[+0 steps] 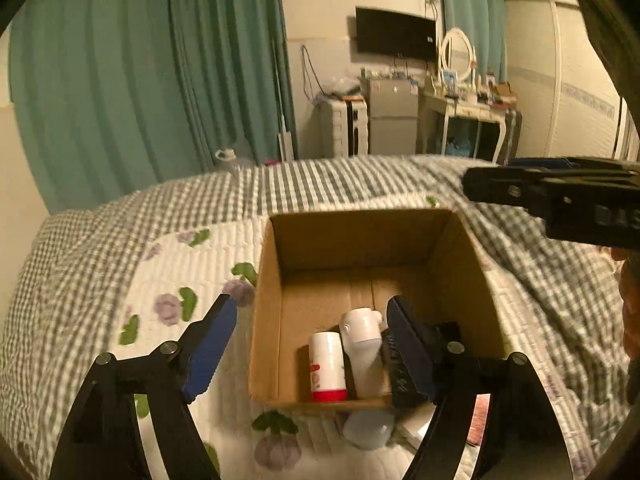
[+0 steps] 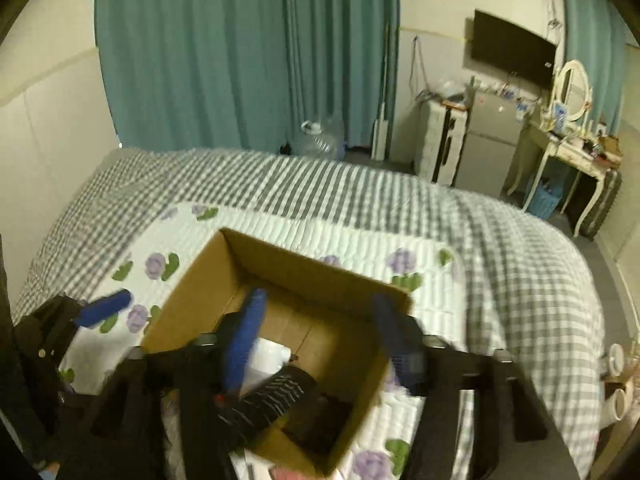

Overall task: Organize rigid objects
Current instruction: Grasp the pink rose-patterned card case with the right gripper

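Left gripper point(image 1: 308, 344): nearest my left wrist camera; jaws spread wide and holding nothing, one blue pad over the quilt, the other over the box's right side.
Cardboard box point(image 1: 264, 312): open-topped, resting on the bed, straight ahead of my left fingers.
White bottle with red cap point(image 1: 327, 366): lying inside the box, near its front wall, cap toward me.
White container point(image 1: 362, 338): inside the box, just beside the bottle on its right, touching or nearly so; I cannot tell which.
Dark object point(image 1: 394, 354): in the box's right front corner, partly hidden by my finger.
Pale rounded item point(image 1: 368, 428): on the quilt, outside the box's front wall.
Right gripper point(image 1: 560, 196): enters from the right, above the box's far right corner.
Floral quilt point(image 1: 208, 248): under the box, over a grey check bedspread point(image 1: 80, 248).

Right gripper point(image 2: 320, 336): nearest my right wrist camera; jaws wide, nothing between them, both fingers above the open box.
Cardboard box point(image 2: 192, 292): seen corner-on, below the fingers.
Contents: a white item point(image 2: 272, 354) and a black ribbed object point(image 2: 276, 396), blurred.
Left gripper point(image 2: 102, 310): blue pad showing left of the box; too little in frame here to judge its jaws.
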A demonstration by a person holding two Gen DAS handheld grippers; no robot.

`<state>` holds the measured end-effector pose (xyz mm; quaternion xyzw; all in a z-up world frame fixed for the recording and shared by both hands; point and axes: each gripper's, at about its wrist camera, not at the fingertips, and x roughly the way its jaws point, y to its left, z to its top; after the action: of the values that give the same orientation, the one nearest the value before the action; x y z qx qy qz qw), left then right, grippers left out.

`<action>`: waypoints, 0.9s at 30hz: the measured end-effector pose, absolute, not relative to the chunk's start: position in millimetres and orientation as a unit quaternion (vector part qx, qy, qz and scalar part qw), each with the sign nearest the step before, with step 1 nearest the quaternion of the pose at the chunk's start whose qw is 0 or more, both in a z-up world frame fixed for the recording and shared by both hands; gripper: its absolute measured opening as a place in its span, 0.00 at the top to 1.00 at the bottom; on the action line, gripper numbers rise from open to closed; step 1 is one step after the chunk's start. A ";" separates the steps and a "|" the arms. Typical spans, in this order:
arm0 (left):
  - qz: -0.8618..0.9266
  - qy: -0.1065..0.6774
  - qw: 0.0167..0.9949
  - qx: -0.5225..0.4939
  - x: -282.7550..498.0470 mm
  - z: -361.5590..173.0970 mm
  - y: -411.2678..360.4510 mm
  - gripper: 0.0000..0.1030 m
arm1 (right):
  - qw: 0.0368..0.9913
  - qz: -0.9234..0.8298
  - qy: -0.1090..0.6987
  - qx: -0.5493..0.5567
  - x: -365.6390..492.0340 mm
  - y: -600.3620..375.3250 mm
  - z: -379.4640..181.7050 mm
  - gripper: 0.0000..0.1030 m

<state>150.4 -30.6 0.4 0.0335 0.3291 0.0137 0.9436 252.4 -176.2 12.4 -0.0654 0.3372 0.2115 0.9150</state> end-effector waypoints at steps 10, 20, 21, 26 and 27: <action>0.046 0.330 0.942 0.029 84.0 18.0 -40.9 0.18 | 0.905 0.220 0.337 -0.139 162.6 -201.7 23.3 0.10; 0.082 0.401 0.912 0.022 80.2 -55.9 -42.6 0.18 | 0.870 0.224 0.397 -0.190 152.4 -197.7 -94.4 0.10; 0.082 0.406 0.910 0.021 79.7 -63.4 -41.2 0.18 | 0.862 0.227 0.408 -0.195 154.5 -196.7 -107.1 0.10; 0.076 0.439 0.895 0.010 88.6 -96.3 -43.5 0.18 | 0.820 0.271 0.450 -0.227 159.9 -195.6 -167.5 0.10; 0.075 0.446 0.892 0.007 90.7 -102.0 -44.8 0.18 | 0.816 0.281 0.454 -0.223 161.6 -196.1 -172.5 0.10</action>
<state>90.7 -44.8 -102.0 0.0074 0.4463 0.0753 0.8917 161.6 -196.1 -172.5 -0.2225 0.4537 0.2810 0.8159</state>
